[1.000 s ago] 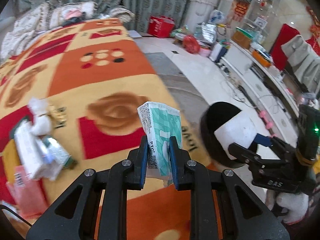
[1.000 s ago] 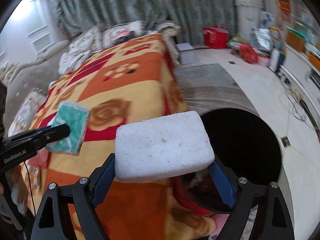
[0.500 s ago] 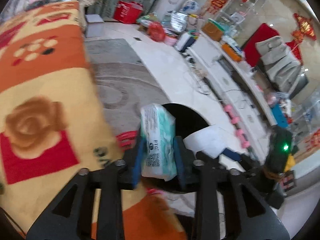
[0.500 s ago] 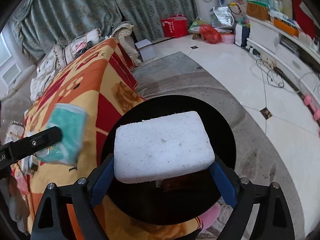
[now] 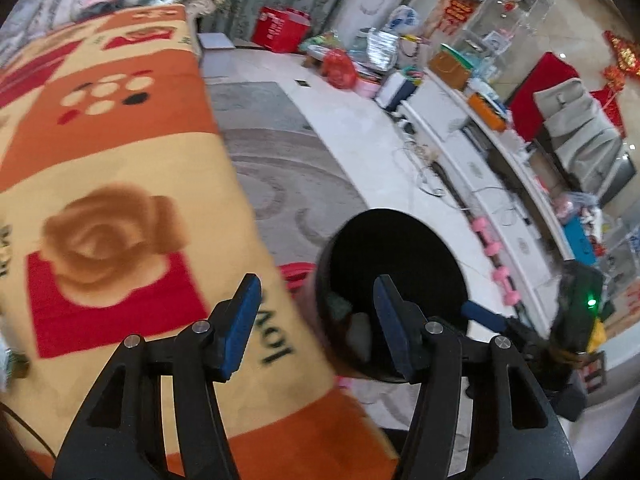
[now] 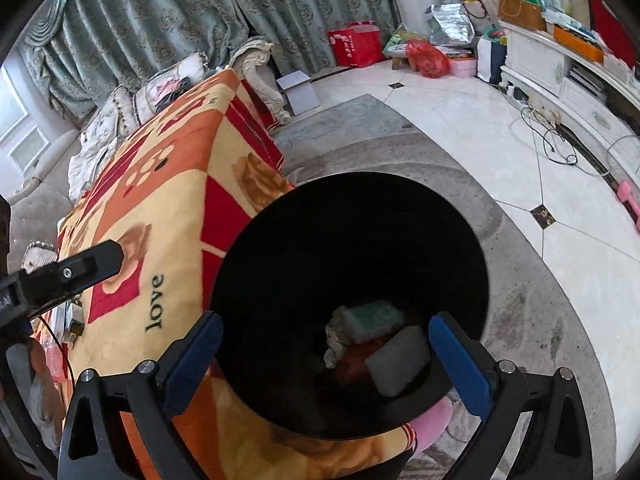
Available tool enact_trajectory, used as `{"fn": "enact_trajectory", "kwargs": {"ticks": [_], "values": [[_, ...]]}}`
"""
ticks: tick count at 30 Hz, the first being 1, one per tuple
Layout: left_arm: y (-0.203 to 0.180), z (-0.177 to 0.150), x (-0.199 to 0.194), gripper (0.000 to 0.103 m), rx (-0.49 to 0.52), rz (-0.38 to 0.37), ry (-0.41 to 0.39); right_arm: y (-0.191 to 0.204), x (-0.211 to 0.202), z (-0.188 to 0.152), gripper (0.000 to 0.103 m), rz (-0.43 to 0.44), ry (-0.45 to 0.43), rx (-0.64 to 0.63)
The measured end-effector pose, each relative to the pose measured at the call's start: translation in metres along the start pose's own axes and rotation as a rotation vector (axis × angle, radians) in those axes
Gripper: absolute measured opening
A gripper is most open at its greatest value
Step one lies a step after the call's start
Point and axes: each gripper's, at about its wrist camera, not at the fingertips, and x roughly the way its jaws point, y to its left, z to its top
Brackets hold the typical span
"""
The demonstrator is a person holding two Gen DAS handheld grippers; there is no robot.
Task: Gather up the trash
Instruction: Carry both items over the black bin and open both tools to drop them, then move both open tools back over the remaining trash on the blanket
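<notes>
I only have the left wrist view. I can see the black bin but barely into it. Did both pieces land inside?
Observer: Yes. In the right wrist view the white foam block lies at the bottom of the black bin.
Operator: And the green tissue pack?
Observer: It lies in there too, the green tissue pack just behind the block.
Operator: Is the right gripper clear?
Observer: The right gripper has just been opening; its jaws stand wide above the bin with nothing between them.
</notes>
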Motion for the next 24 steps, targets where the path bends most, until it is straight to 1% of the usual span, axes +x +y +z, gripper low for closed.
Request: {"fn": "enact_trajectory", "kwargs": {"ticks": [1, 6, 8, 11, 14, 18, 21, 24], "values": [[0.007, -0.004, -0.002, 0.057, -0.003, 0.022, -0.004, 0.005, -0.001, -0.001, 0.102, 0.003, -0.001, -0.008], [0.025, -0.017, -0.016, 0.057, -0.018, 0.082, -0.023, 0.027, -0.002, -0.004, 0.102, 0.023, -0.007, -0.046], [0.032, -0.022, -0.026, 0.057, -0.018, 0.122, -0.04, 0.039, -0.006, -0.005, 0.102, 0.027, -0.016, -0.067], [0.043, -0.029, -0.04, 0.057, -0.023, 0.16, -0.065, 0.055, -0.008, -0.008, 0.102, 0.043, -0.021, -0.088], [0.057, -0.036, -0.053, 0.057, -0.037, 0.181, -0.08, 0.071, -0.01, -0.011, 0.102, 0.068, -0.022, -0.115], [0.073, -0.048, -0.071, 0.057, -0.053, 0.226, -0.098, 0.098, -0.007, -0.018, 0.102, 0.109, -0.002, -0.155], [0.085, -0.054, -0.085, 0.057, -0.073, 0.248, -0.108, 0.119, -0.006, -0.023, 0.102, 0.121, 0.004, -0.19], [0.1, -0.063, -0.101, 0.057, -0.097, 0.263, -0.118, 0.142, -0.007, -0.029, 0.102, 0.115, 0.003, -0.237]]}}
